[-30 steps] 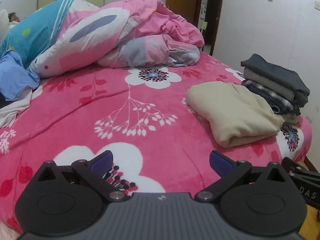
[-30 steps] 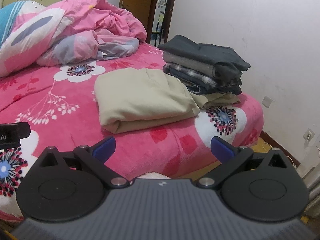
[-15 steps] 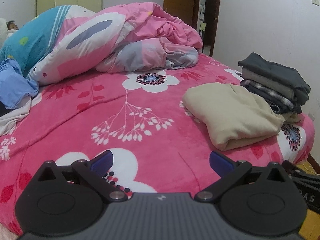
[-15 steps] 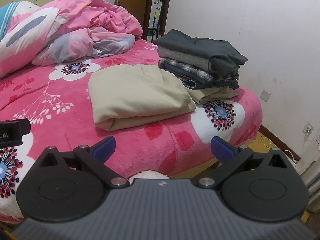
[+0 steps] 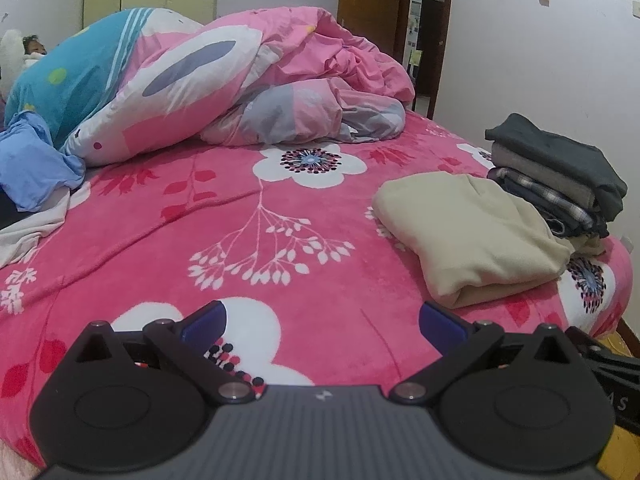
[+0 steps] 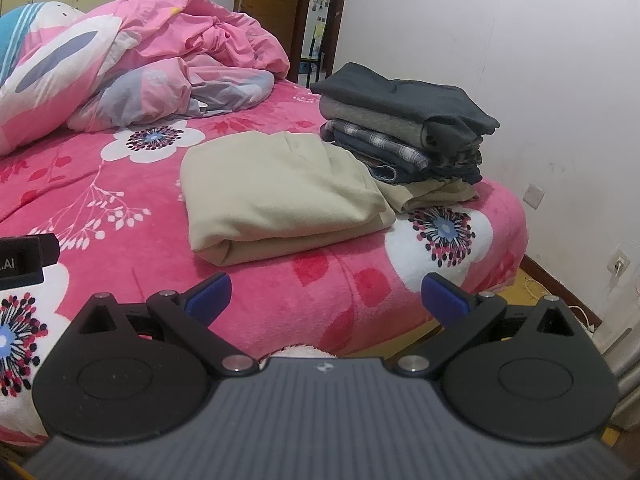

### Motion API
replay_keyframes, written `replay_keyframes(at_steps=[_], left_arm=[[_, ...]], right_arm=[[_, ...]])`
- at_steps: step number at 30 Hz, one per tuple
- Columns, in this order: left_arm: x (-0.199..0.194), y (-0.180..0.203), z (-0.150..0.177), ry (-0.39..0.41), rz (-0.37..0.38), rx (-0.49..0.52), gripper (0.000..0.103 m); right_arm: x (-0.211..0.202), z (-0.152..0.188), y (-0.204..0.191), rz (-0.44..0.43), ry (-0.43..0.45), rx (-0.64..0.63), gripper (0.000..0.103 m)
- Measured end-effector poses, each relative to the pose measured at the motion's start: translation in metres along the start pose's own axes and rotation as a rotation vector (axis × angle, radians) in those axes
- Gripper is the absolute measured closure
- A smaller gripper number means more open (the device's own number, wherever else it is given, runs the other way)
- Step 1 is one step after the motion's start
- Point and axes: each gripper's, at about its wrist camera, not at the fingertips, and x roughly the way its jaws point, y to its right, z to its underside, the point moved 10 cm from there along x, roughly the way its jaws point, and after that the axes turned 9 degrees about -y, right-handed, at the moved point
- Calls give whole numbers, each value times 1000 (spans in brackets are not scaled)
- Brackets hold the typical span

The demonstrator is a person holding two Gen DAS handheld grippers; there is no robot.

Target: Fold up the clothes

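Observation:
A folded beige garment (image 5: 468,236) (image 6: 280,196) lies on the pink flowered bed, near its right corner. Beside it, further right, stands a stack of folded dark clothes (image 5: 560,176) (image 6: 408,132) with a grey piece on top. My left gripper (image 5: 322,322) hovers open over the bed's front edge, nothing between its blue pads. My right gripper (image 6: 326,298) is open too, held in front of the beige garment and apart from it. Loose blue and white clothes (image 5: 28,172) lie at the far left of the bed.
A crumpled pink quilt (image 5: 240,80) (image 6: 140,72) fills the back of the bed (image 5: 280,220). A white wall (image 6: 540,60) runs close along the right side, with sockets low down. A doorway (image 5: 424,40) opens behind. Part of the left gripper's body (image 6: 24,260) shows at the left edge.
Both grippers have drifted slightly, so the beige garment and the stack sit a little differently in view. Both stay open and the clothes have not moved.

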Motion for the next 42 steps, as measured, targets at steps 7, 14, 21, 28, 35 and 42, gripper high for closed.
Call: replay_keyframes(at_steps=[7, 14, 21, 28, 35, 42], left_arm=[[2, -4, -1, -1, -1, -14, 0], [2, -5, -1, 1, 1, -20, 0], [3, 4, 1, -1, 26, -9, 0], [4, 50, 5, -5, 92, 55, 0], [3, 83, 12, 3, 110, 125, 0], [3, 87, 15, 4, 94, 136, 0]], right_arm=[[2, -2, -2, -2, -3, -1, 1], [4, -3, -3, -6, -10, 1, 1], [2, 3, 22, 48, -15, 32, 1], [0, 10, 47, 103, -19, 63, 1], [-2, 19, 78, 146, -28, 122, 1], [1, 22, 87, 147, -38, 144, 1]])
